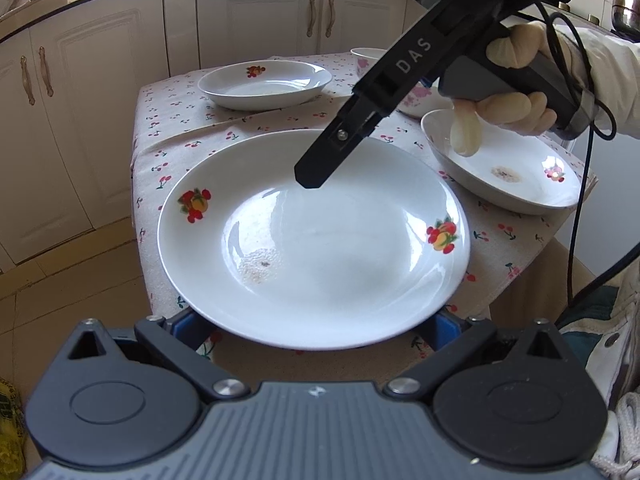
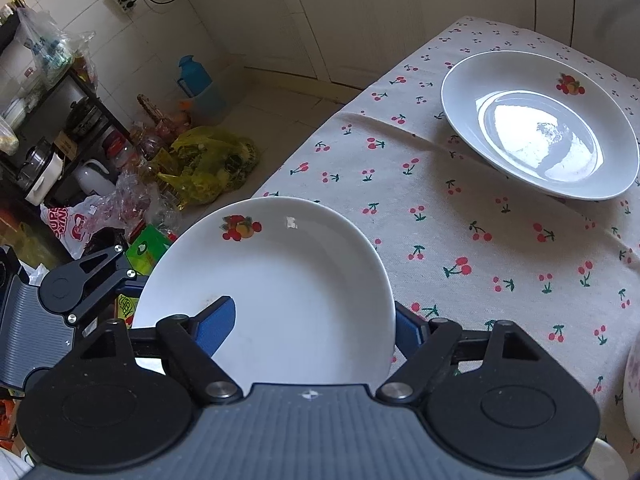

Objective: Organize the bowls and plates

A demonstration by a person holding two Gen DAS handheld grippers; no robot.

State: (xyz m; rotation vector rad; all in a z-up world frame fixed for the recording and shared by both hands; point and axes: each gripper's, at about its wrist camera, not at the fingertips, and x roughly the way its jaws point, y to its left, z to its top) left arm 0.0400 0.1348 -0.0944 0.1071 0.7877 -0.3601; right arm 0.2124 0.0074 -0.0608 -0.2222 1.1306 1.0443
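Note:
A white plate [image 1: 316, 240] with fruit decals hangs tilted over the table's near edge. My right gripper [image 1: 310, 178] reaches in from the upper right and is shut on its far rim. In the right wrist view one blue finger [image 2: 216, 326] lies on the plate [image 2: 280, 280] and the other sits behind it. My left gripper [image 1: 314, 322] is below the plate's near rim with its jaws wide apart. Both blue fingers [image 1: 186, 324] show only at their bases and the plate hides the tips. The left gripper [image 2: 80, 284] also shows at the plate's left side.
On the cherry-print tablecloth [image 1: 192, 132] stand a second plate [image 1: 266, 82] at the back and a third [image 1: 508, 176] at the right. A flowered bowl [image 1: 420, 98] sits between them. White cabinets stand behind. Bags and bottles clutter the floor [image 2: 192, 168] left of the table.

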